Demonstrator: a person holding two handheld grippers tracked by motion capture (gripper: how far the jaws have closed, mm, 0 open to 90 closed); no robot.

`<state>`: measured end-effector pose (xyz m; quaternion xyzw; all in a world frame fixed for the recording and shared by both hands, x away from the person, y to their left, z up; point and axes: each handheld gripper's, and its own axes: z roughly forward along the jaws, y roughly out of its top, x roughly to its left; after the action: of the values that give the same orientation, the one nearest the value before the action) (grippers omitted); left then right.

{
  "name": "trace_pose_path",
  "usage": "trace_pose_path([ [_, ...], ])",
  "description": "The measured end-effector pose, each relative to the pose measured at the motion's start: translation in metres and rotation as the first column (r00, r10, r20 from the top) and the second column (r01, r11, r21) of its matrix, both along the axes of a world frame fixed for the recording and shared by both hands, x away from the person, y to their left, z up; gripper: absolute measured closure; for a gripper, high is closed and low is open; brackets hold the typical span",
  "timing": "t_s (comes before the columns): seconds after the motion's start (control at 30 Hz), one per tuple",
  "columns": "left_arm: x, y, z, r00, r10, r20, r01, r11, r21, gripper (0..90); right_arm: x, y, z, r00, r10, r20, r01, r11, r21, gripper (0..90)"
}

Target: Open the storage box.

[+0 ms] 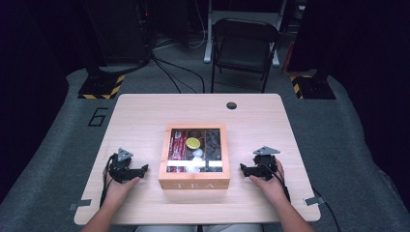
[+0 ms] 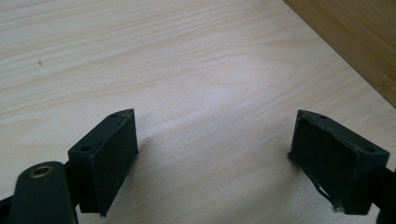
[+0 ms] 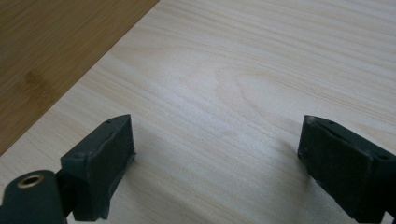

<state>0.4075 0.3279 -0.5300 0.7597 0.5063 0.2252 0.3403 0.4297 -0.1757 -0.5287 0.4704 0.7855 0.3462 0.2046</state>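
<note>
Looking from above, the wooden tea box [image 1: 194, 157] sits mid-table [image 1: 145, 108] between both hands; it seems rigid and weighty, its glass lid fragile, best gripped by the side walls. Behind stands a folding chair [image 1: 244, 46]. The left gripper [image 2: 212, 156] gapes wide, empty. The right gripper [image 3: 217, 158] likewise.
</note>
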Motion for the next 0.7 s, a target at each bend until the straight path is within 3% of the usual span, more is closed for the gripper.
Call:
trace_pose_path([
  [0.7, -0.0011, -0.0007, 0.0005, 0.9998, 0.02, 0.003, -0.02, 0.9998, -0.002, 16.9, -0.002, -0.005, 0.0008, 0.9999, 0.003, 0.013, -0.003, 1.0, 0.011, 19.5],
])
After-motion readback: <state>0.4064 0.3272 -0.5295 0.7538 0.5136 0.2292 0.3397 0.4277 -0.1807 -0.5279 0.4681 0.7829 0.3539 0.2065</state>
